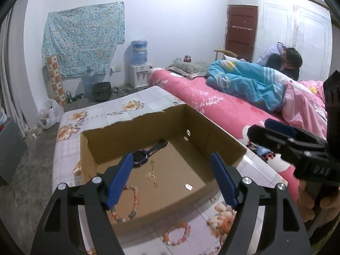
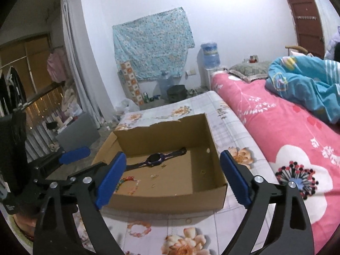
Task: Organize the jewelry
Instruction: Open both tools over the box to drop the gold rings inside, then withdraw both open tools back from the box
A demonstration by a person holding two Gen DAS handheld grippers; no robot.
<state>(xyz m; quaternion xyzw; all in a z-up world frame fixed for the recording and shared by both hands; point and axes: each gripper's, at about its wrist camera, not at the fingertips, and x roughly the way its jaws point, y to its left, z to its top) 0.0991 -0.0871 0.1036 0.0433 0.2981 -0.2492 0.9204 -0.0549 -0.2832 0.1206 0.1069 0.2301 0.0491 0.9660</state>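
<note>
both the left gripper [image 1: 172, 182] and the right gripper [image 2: 172, 178] stood wide open with nothing between their blue pads, each hanging above the near edge of the open cardboard box [image 1: 212, 133] on the flower-patterned tabletop [image 1: 106, 112] beside the pink bed [image 1: 223, 106]. inside the box lay a dark smartwatch [image 1: 148, 152], a thin gold chain [image 1: 152, 173] and a beaded bracelet [image 1: 132, 201], while a second pink beaded bracelet [image 1: 177, 233] lay on the tabletop just in front of the box. the left wrist view alone showed a small white tag [image 1: 188, 186] on the box floor and a person [image 1: 282, 58] beyond the bed, whereas the right wrist view alone showed a small ring [image 2: 203, 171] in the box and hanging clothes [image 2: 56, 64] off to the left.
</note>
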